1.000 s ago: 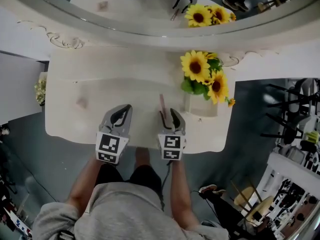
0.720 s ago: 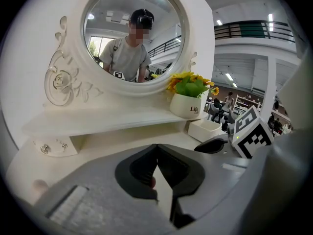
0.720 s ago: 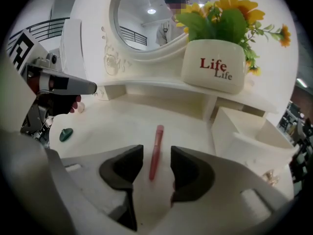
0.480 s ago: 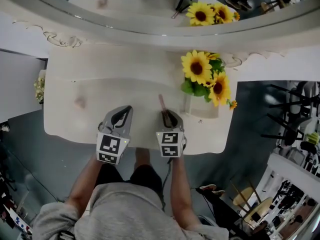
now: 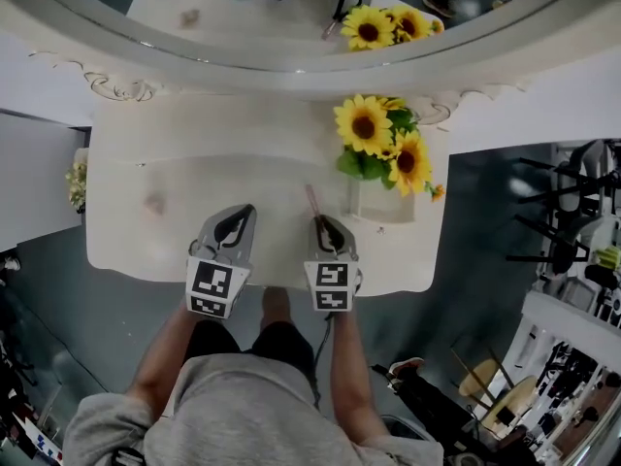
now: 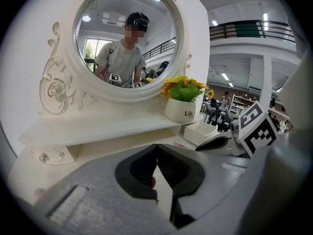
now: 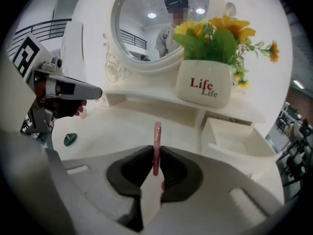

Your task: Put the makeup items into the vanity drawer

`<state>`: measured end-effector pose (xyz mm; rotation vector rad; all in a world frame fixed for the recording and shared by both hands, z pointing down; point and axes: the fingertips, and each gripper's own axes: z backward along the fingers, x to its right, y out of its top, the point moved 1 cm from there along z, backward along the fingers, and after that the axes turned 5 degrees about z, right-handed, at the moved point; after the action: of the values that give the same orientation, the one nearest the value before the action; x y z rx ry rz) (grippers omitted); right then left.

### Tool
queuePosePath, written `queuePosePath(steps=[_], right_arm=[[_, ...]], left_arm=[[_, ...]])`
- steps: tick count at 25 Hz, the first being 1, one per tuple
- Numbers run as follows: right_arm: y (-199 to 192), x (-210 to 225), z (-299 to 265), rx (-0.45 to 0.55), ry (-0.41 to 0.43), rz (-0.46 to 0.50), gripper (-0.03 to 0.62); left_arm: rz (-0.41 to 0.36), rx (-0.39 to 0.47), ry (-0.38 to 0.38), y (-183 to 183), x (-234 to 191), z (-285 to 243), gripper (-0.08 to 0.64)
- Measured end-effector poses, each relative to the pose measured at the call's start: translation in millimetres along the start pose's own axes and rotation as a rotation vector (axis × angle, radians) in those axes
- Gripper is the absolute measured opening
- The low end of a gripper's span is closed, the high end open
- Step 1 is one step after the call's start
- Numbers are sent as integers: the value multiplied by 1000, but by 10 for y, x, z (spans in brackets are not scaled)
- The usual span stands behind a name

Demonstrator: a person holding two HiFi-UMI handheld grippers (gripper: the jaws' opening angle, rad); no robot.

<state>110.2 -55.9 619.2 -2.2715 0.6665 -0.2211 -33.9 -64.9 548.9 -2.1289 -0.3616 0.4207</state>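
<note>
A thin pink makeup stick [image 7: 157, 135] stands up between the pads of my right gripper [image 7: 156, 154], whose jaws have just been closing and now press on it. From above, the stick [image 5: 311, 200] pokes out ahead of the right gripper [image 5: 324, 225] over the vanity top [image 5: 194, 183]. An open white drawer [image 7: 217, 131] lies just right of it, below the flower pot [image 7: 204, 84]. My left gripper [image 5: 241, 217] rests beside it on the left, its tips [image 6: 156, 148] together with nothing held. A small green item [image 7: 70, 139] lies on the top.
Sunflowers [image 5: 374, 144] in the white pot stand on the raised shelf at the right. The round mirror [image 5: 291, 27] rises behind. A pale pink smudge-like item [image 5: 155, 202] sits left on the top. The table's front edge [image 5: 146, 265] is close to both grippers.
The right gripper's jaws, wide apart around the pink stick a second ago, have closed onto it. The left gripper has stayed put.
</note>
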Motion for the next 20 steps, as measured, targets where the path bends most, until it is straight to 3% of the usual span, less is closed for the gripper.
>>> queuePosePath(steps=[7, 20], right_arm=[[213, 275, 378, 73, -90, -8, 48], [112, 1048, 761, 90, -235, -69, 48]], left_arm=[[-39, 36, -52, 267, 235, -43, 11], [-101, 80, -126, 645, 743, -262, 11]])
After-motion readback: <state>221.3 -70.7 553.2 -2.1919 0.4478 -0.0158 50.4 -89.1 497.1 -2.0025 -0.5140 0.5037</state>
